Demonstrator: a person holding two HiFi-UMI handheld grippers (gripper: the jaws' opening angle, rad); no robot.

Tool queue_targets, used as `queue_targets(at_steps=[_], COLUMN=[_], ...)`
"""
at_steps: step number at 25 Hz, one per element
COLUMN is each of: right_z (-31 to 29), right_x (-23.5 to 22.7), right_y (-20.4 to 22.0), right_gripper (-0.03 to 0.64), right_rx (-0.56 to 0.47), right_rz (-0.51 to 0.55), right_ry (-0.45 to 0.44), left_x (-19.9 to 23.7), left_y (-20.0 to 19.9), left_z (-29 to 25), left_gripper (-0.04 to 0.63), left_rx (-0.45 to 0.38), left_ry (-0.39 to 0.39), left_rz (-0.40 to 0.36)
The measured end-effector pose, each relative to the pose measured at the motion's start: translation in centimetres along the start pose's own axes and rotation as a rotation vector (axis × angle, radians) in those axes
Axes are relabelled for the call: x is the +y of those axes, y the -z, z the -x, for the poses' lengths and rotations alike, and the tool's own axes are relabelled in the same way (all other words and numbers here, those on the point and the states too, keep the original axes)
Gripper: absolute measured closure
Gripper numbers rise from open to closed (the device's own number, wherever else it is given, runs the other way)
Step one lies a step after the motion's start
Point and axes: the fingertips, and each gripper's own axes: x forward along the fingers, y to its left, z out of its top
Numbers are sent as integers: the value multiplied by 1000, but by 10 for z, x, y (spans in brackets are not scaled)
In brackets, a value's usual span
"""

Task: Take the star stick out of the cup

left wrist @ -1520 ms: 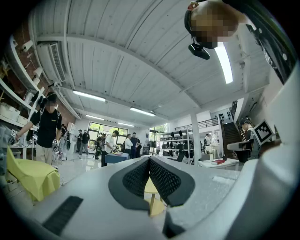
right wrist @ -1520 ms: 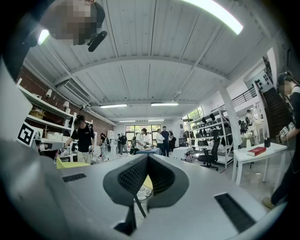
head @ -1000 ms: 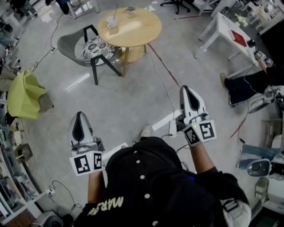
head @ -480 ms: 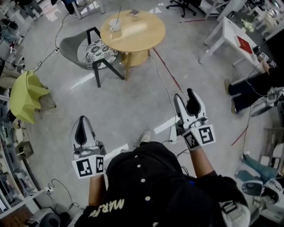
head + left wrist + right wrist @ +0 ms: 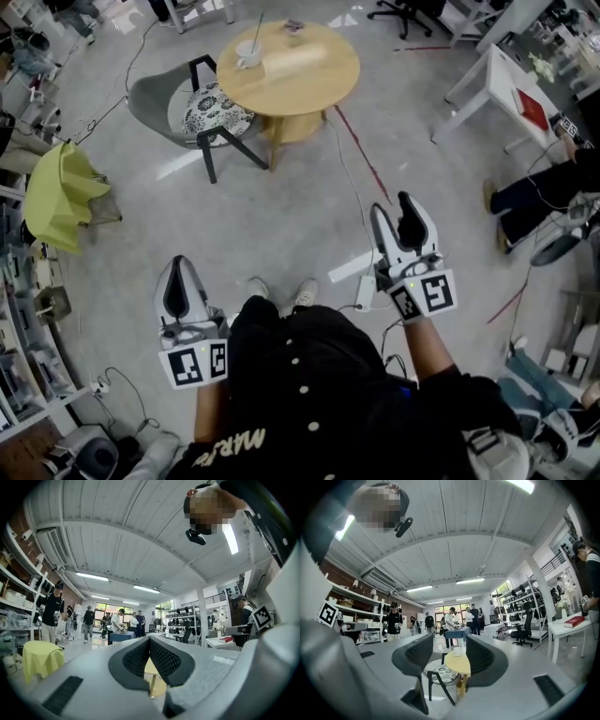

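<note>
ahead, cup [image 5: 248, 54] on round wooden table [image 5: 311, 75]

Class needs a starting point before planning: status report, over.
Left gripper shut, empty; right gripper jaws closing, nothing between. Star stick in cup on round table, far ahead. Cable across floor between.
</note>
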Motion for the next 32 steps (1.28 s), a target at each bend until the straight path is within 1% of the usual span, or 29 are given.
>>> queue_targets(at_steps=[3, 8, 13, 21, 24, 28, 32], right_z=[-12, -41, -78, -155, -183, -217, -248], right_x=[-4, -8, -18, -24, -22, -15, -8], right_y=[11, 19, 11, -7, -7, -14, -15], right_gripper=[409, 408, 410, 413, 413, 413, 414], right_rx=[11, 39, 30, 6, 3, -25, -29], right_rz=[-21, 9, 15, 17, 27, 10, 10], right_ry=[0, 2, 25, 38, 41, 58, 66], left_x=[4, 21, 36, 73, 90, 113, 136], left_y=[10, 18, 18, 2, 0, -3, -5], left_z=[-9, -43, -89, -165, -190, -216, -239], left_gripper=[591, 591, 591, 591, 592, 591, 592], left_rx=[21, 26, 6, -27, -37, -47, -56], left_ry=[-7, 2, 29, 52, 59, 67, 78], left_rz=[-1, 7, 17, 22, 24, 27, 31])
